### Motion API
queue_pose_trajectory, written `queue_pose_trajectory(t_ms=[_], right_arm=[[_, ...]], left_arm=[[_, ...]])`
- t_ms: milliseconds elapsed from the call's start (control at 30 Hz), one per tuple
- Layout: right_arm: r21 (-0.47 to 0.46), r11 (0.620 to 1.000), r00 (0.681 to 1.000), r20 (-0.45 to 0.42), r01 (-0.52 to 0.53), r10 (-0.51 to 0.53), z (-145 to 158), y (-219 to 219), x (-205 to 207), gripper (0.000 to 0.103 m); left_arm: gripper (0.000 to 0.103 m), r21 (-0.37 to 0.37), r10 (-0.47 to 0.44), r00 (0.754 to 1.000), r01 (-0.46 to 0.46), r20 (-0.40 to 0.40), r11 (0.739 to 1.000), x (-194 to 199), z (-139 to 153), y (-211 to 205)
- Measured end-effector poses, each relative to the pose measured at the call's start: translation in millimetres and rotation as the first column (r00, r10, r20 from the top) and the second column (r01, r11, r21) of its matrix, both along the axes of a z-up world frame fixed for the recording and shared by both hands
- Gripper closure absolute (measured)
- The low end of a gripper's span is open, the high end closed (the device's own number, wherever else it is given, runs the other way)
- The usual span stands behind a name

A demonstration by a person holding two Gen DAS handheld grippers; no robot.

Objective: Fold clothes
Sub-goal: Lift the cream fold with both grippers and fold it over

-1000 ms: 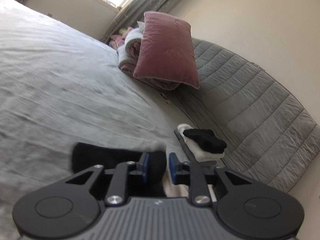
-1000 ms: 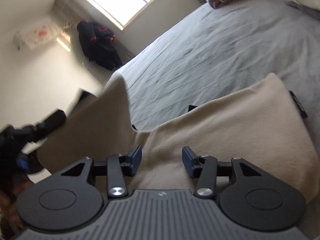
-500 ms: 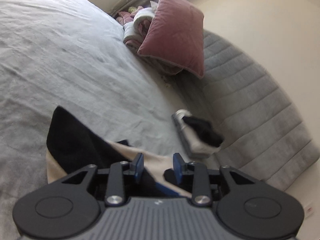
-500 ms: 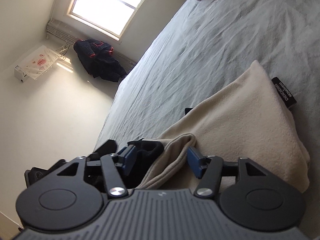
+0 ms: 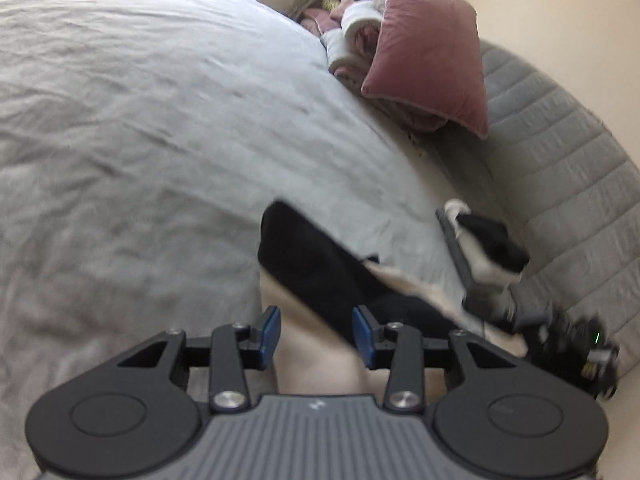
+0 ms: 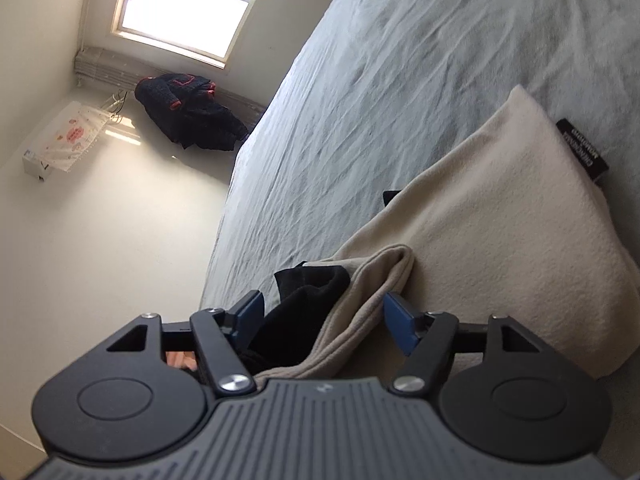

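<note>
Since the earlier frames: both sets of jaws have just been opening; the left gripper has let go of the cream-and-black garment, which a second ago hung lifted before the right camera and now lies flat on the bed.
Left claw: jaws partly apart, blue pads clear of the cloth; cream fabric and a black panel lie under and ahead of the gap, gripped by neither pad.
Right claw: the right gripper stands wider open; a rolled cream edge and a black fold sit between the pads, which do not press on them.
Task's thing: garment spread on the grey sheet, directly ahead of and beneath both claws, cream side up in the right view.
Beyond the left claw: a dusty-pink pillow leaning on bundled bedding, far ahead and to the right; a quilted grey headboard along the right; a small folded stack, white with black on top, ahead right by the headboard.
In the way: nothing between the claws and the cloth; the other gripper, blurred, at the left view's right edge.
Beyond the right claw: a bright window and a dark jacket far ahead left.
Writing: a black sewn label at the garment's far right edge, white lettering too blurred to read.
</note>
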State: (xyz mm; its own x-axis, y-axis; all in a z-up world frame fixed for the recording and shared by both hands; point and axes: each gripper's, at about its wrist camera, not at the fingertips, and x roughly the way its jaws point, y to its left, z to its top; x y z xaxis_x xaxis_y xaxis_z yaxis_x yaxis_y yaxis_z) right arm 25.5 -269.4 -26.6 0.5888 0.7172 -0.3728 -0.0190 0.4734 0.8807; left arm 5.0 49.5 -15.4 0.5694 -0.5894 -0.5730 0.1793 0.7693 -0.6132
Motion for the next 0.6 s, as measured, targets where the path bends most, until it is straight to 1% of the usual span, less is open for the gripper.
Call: queue_pose_trajectory(t_ms=[100, 167, 233, 300, 333, 367, 400, 467, 500, 533, 567, 600], right_arm=[[-0.014, 1.0, 1.0, -0.004, -0.028, 0.028, 3, 8, 4, 0.031], [-0.033, 0.999, 0.999, 0.001, -0.043, 0.043, 6, 15, 6, 0.031], [-0.054, 0.997, 0.999, 0.01, -0.049, 0.05, 9, 20, 6, 0.031], [-0.083, 0.995, 0.998, 0.031, -0.049, 0.051, 12, 24, 5, 0.033], [-0.112, 0.993, 0.997, 0.049, -0.049, 0.055, 15, 26, 4, 0.044], [-0.151, 0.987, 0.996, 0.069, -0.05, 0.061, 17, 28, 2, 0.063], [-0.188, 0.981, 0.994, 0.091, -0.048, 0.066, 20, 30, 0, 0.071], [-0.225, 0.974, 0.989, 0.136, -0.028, 0.06, 24, 27, -5, 0.079], [-0.231, 0.973, 0.986, 0.16, -0.016, 0.054, 28, 24, -7, 0.08], [-0.233, 0.973, 0.981, 0.19, -0.001, 0.046, 31, 20, -9, 0.085], [-0.231, 0.973, 0.974, 0.222, 0.016, 0.037, 35, 14, -11, 0.095], [-0.232, 0.972, 0.968, 0.25, 0.033, 0.026, 40, 8, -13, 0.095]], left_arm=[[0.064, 0.055, -0.03, 0.999, 0.027, 0.041, 0.998, -7, -2, -11], [0.063, 0.116, -0.051, 0.995, 0.041, 0.09, 0.992, -13, 1, -22], [0.063, 0.189, -0.071, 0.987, 0.043, 0.141, 0.981, -18, 4, -35], [0.062, 0.266, -0.093, 0.977, 0.039, 0.192, 0.963, -24, 8, -48], [0.062, 0.303, -0.105, 0.971, 0.036, 0.215, 0.952, -26, 9, -54], [0.061, 0.34, -0.119, 0.964, 0.032, 0.238, 0.94, -28, 11, -60], [0.061, 0.366, -0.132, 0.958, 0.03, 0.255, 0.93, -29, 12, -65], [0.06, 0.404, -0.155, 0.945, 0.026, 0.289, 0.914, -31, 17, -71], [0.059, 0.398, -0.156, 0.94, 0.024, 0.303, 0.917, -30, 19, -71], [0.059, 0.39, -0.156, 0.936, 0.022, 0.316, 0.921, -30, 22, -70], [0.058, 0.382, -0.156, 0.931, 0.02, 0.329, 0.924, -29, 25, -69], [0.058, 0.362, -0.146, 0.929, 0.014, 0.34, 0.932, -28, 28, -67]])
